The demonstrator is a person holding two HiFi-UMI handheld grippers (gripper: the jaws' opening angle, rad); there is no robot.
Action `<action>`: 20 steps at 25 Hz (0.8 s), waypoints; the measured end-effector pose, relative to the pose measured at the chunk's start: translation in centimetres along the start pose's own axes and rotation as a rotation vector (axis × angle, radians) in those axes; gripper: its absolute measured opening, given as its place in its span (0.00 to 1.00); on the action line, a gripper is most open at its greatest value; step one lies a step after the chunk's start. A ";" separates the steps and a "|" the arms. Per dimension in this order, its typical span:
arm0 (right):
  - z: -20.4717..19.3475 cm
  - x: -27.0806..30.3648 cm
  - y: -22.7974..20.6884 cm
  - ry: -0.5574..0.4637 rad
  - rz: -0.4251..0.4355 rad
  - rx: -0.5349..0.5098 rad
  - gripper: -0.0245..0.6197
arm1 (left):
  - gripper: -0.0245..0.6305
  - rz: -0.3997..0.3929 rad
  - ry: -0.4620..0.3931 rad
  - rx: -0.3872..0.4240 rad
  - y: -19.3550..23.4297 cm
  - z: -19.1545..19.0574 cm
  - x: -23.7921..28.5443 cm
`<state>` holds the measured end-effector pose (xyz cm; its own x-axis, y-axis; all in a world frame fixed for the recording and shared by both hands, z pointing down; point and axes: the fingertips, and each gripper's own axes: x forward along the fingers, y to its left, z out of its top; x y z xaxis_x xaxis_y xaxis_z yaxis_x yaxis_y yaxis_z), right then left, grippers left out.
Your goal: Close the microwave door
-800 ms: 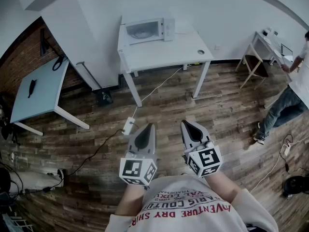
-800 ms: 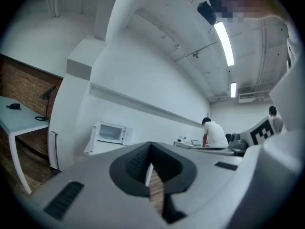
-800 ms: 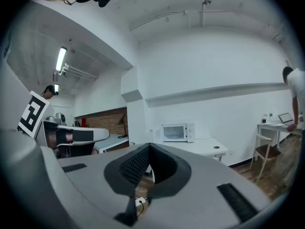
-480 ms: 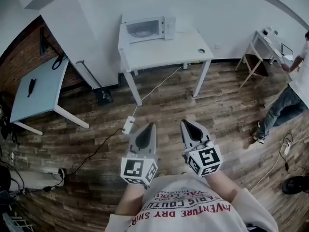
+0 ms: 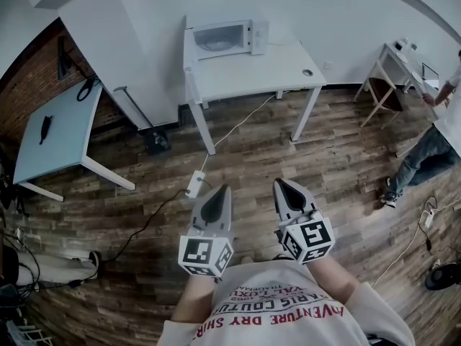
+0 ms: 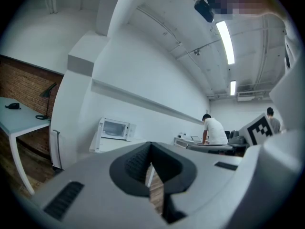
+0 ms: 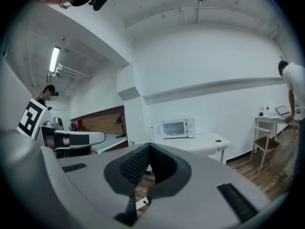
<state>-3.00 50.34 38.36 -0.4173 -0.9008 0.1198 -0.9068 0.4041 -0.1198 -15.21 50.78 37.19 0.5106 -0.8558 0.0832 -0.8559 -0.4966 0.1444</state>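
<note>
A white microwave (image 5: 229,37) stands at the back of a white table (image 5: 252,74), far ahead of me. Its door (image 5: 189,34) seems to stand open to the left; it also shows as a white panel beside the microwave (image 6: 114,129) in the left gripper view. In the right gripper view the microwave (image 7: 177,128) is small and distant. My left gripper (image 5: 216,202) and right gripper (image 5: 288,197) are held side by side close to my body, over the wooden floor. Both are shut with nothing between the jaws, as the left gripper (image 6: 150,161) and right gripper (image 7: 148,163) views show.
A pale blue table (image 5: 57,132) stands at the left by a brick wall. A power strip (image 5: 193,186) and its cable lie on the floor between me and the white table. A person (image 5: 432,143) stands at the right near a chair (image 5: 378,96) and a desk.
The head view has shifted slightly, so the table and microwave sit a little further right and higher. Both grippers keep their places and stay shut.
</note>
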 end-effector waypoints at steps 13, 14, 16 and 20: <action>-1.7 7.7 -2.0 0.045 0.030 0.001 0.05 | 0.03 0.049 0.047 -0.033 5.5 -1.7 5.1; -1.7 8.7 -2.5 0.045 0.042 -0.001 0.05 | 0.03 0.060 0.046 -0.031 5.9 -1.7 6.0; -1.4 10.8 -3.8 0.044 0.067 -0.013 0.05 | 0.03 0.088 0.045 -0.032 6.8 -1.7 8.1; 0.2 15.7 -7.8 0.036 0.109 -0.030 0.05 | 0.03 0.127 0.035 -0.032 8.0 -0.5 13.8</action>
<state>-2.48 33.03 40.97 -0.5148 -0.8452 0.1434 -0.8571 0.5044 -0.1045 -14.99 35.11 39.99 0.4015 -0.9055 0.1371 -0.9110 -0.3795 0.1617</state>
